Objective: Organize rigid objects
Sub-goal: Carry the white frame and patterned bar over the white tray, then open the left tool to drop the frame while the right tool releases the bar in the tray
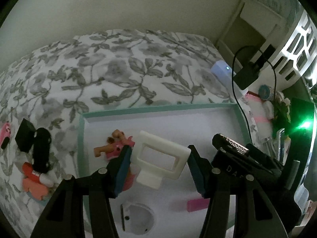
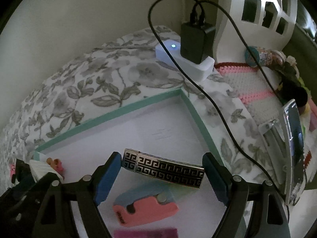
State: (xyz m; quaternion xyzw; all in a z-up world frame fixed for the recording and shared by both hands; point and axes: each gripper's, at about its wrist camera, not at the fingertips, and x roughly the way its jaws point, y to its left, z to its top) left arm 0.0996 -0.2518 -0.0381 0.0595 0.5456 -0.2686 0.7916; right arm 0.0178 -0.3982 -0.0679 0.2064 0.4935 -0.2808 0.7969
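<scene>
My left gripper (image 1: pixel 159 152) is shut on a white plastic frame piece (image 1: pixel 158 158), held tilted above the teal-rimmed tray (image 1: pixel 158 108). Behind its left finger a small pink doll figure (image 1: pixel 116 145) lies in the tray. A pink block (image 1: pixel 198 205) and a white round piece (image 1: pixel 138 220) rest on the tray floor below. My right gripper (image 2: pixel 162 158) is shut on a silver and black patterned bar (image 2: pixel 164 168), end to end between the blue pads. Under it lie a pink and blue stand (image 2: pixel 144 208) and a magenta block (image 2: pixel 146 234). In the left wrist view the bar (image 1: pixel 235 145) shows at right.
A floral cloth (image 1: pixel 118 69) covers the surface. Left of the tray lie a black box (image 1: pixel 24 137) and red and pink pieces (image 1: pixel 34 180). Behind the tray stand a white power strip (image 2: pixel 184 59) with a black adapter (image 2: pixel 193 41) and a trailing cable (image 2: pixel 218 107). A crocheted mat (image 2: pixel 247 83) lies to the right.
</scene>
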